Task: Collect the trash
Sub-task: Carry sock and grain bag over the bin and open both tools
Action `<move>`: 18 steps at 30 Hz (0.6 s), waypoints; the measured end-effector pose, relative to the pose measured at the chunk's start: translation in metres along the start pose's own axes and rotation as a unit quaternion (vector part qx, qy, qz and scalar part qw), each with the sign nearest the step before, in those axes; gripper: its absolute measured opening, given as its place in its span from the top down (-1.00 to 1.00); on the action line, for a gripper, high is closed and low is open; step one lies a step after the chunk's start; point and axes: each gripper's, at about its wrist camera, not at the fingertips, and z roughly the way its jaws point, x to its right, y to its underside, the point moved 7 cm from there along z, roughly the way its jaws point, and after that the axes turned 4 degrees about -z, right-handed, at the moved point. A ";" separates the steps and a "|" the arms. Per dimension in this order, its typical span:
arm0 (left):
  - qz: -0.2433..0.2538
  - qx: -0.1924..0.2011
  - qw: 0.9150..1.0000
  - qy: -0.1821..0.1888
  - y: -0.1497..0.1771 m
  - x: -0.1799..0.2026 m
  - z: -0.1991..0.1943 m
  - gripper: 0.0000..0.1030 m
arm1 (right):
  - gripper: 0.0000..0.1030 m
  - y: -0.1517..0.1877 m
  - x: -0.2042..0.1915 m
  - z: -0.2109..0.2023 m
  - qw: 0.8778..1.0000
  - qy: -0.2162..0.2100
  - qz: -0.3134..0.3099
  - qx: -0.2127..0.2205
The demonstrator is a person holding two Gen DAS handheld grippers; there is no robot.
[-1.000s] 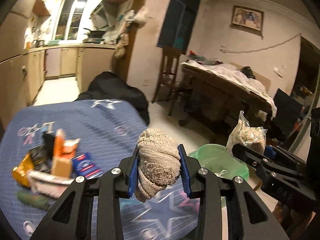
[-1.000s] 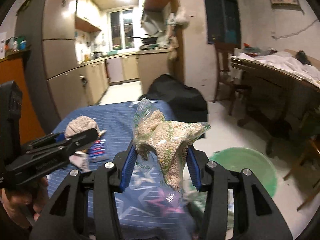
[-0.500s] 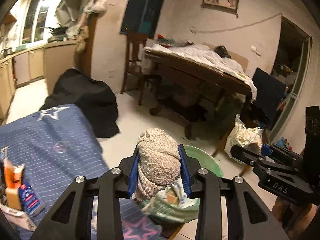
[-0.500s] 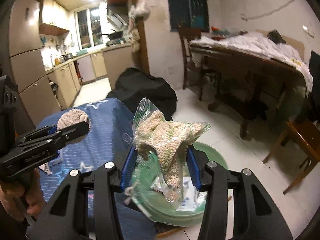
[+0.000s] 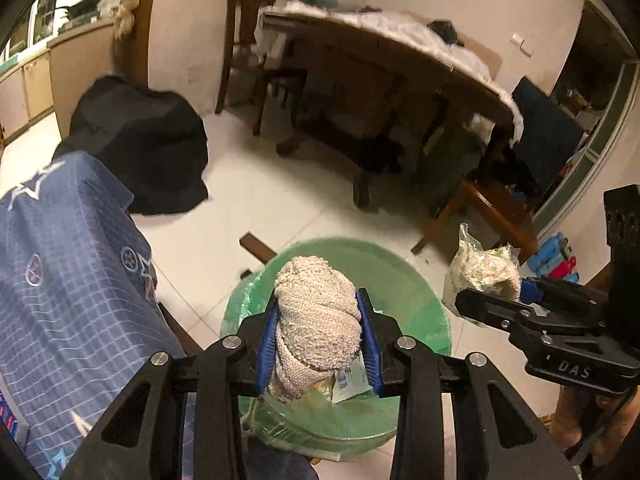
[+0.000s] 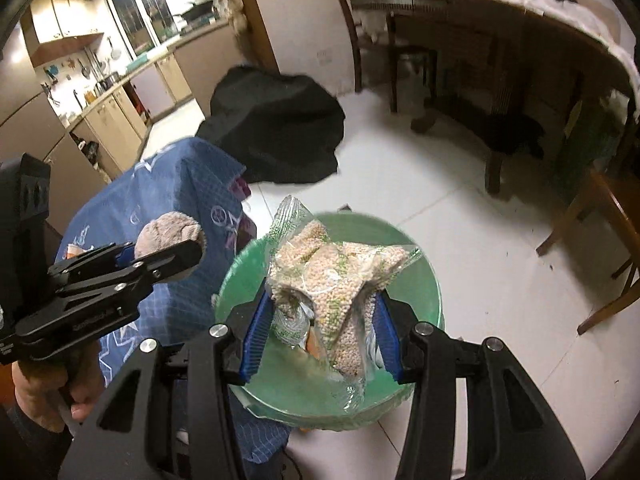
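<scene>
Left hand-held gripper: clamped on a balled beige knitted cloth, held above the round green bag-lined bin; right hand-held gripper: clamped on a clear plastic bag of pale grain pellets, also over the bin mouth; bin on white tiled floor just beside the desk draped in blue star-print cloth; wrappers already inside. Step in hand, by judgement: release; centre each item over the opening, open fully, let the floppy bag drop clear of the rim.

left wrist: looks down, near green bin | right wrist: same, sharing bin
</scene>
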 end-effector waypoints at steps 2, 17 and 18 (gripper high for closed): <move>-0.002 -0.015 1.000 0.002 0.001 -0.001 0.013 0.29 | 0.13 0.006 0.006 0.008 1.000 -0.010 0.006 -0.018; -0.005 -0.044 0.999 0.003 0.010 0.004 0.055 0.29 | 0.12 0.013 0.031 0.026 0.998 -0.029 0.025 -0.043; -0.005 -0.044 0.999 0.003 0.010 0.005 0.056 0.29 | 0.12 0.012 0.032 0.027 0.998 -0.030 0.025 -0.043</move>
